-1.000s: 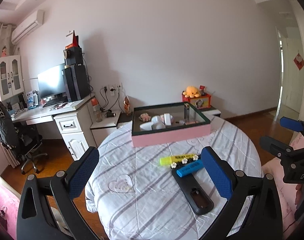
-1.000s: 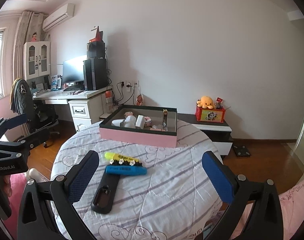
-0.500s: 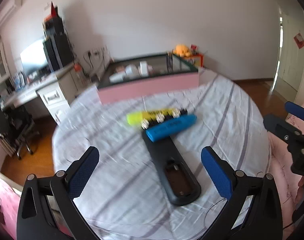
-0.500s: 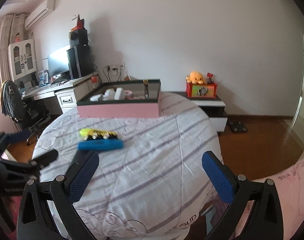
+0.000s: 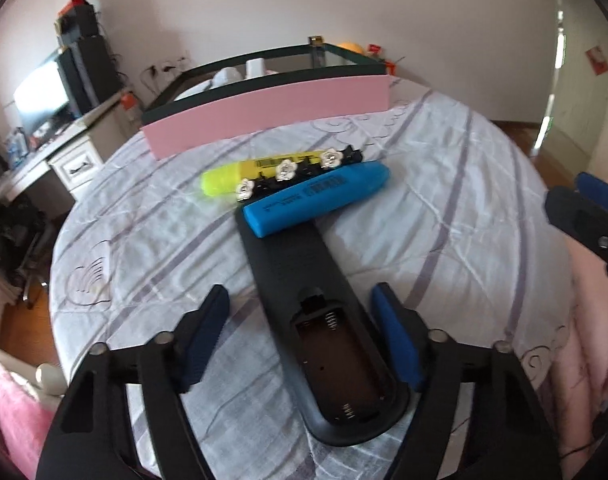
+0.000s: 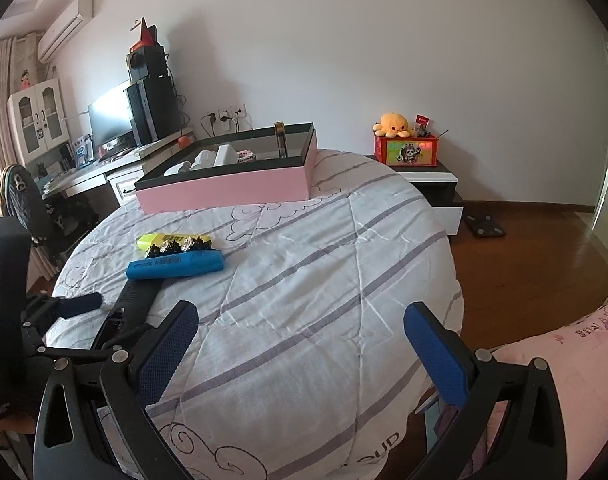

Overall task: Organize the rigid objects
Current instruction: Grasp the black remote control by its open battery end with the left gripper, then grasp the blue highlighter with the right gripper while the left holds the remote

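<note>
**Left jaws closing around the remote control; right jaws wide and empty**

The left gripper points down at the near end of the black remote control. The remote lies face down on the round counter, which carries a white cloth with grey stripes. Its battery bay is uncovered and sits between the two blue pads. The jaws are closing. The right pad is just beside the remote's edge; the left pad stands apart from it. Firm contact cannot be confirmed.

The far end of the remote passes under a blue marker. A black hair clip with three pale flowers lies just beyond the marker, and a yellow highlighter lies beyond the clip. All three lie close together, left of the counter's centre in the right wrist view.

A pink box with a dark rim stands at the far edge of the counter and holds several small items.

The right gripper hovers over the near right part of the counter, well apart from the objects. Its jaws are spread wide with nothing between them.
</note>
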